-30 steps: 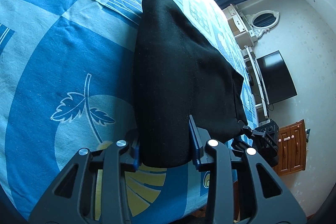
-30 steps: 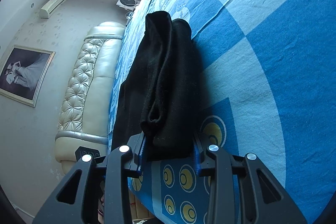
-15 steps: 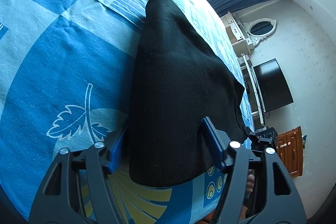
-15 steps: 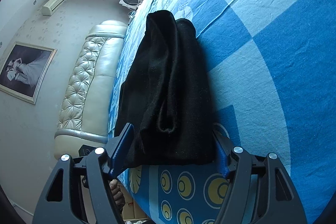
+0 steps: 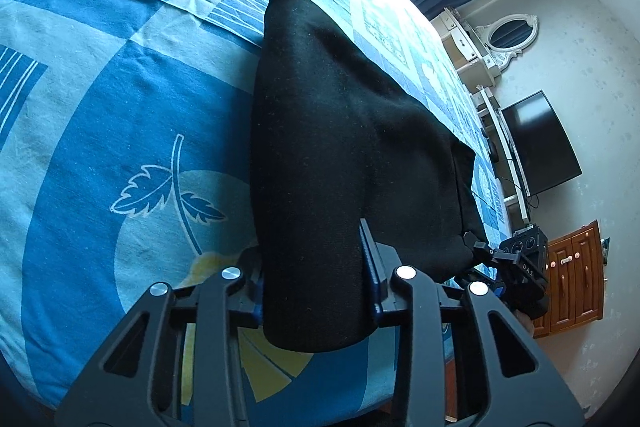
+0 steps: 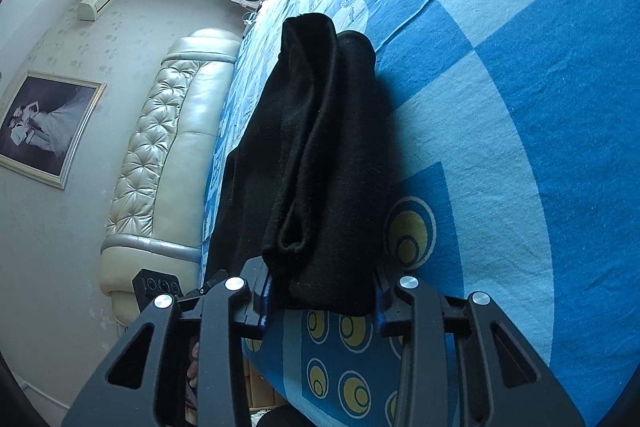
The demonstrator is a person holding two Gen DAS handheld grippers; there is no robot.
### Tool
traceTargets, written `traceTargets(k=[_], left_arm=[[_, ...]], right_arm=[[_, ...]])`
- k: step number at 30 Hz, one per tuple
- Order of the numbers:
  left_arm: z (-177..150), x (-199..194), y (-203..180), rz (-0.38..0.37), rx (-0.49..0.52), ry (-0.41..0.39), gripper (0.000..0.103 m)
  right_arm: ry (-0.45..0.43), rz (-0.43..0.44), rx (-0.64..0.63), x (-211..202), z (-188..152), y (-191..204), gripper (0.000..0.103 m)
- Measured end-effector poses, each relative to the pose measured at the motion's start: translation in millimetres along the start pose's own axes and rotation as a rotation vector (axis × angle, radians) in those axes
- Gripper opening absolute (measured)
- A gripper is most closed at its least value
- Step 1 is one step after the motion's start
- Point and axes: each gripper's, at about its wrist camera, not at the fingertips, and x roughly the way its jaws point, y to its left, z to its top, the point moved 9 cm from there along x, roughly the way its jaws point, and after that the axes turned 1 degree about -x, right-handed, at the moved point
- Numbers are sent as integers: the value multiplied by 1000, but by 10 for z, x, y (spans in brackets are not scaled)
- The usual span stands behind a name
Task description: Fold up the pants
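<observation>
While I was watching both wrist feeds, the black pants (image 5: 344,155) lay folded lengthwise on the blue patterned bed (image 5: 120,99), near edge bunched between the tongs on each side. My left tongs (image 5: 314,281) pointed steeply down at the sheet, and their jaws had just been closing, now clamped onto the near end of the pants. My right tongs (image 6: 322,293) sat at a shallower angle, nearly skimming the bed, jaws also just closed in and pinching the stacked layers of the other corner. From the left cam I could see the right rig poking out past the fabric's edge. Padded headboard (image 6: 160,163) off to the right cam's left, TV (image 5: 540,151) on the wall opposite.
</observation>
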Motion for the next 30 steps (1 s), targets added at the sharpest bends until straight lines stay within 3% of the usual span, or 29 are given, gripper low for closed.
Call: traceTargets(k=[10,25,28,30], left_arm=[[-168,-115,51,9,18,-2,35],[-199,-134,62,4,21,-3,35],[-188,-129,57,-3,19,-5,39],[-192,-127,74,-4,10,-10,50]], right_arm=[[3,5,3,-100,-249,-34,36],[-2,22,15,-116,-302,-48,36],[-11,26,38,-109,-298,-82,40],[-18,34,57,-112,-302,-109,45]])
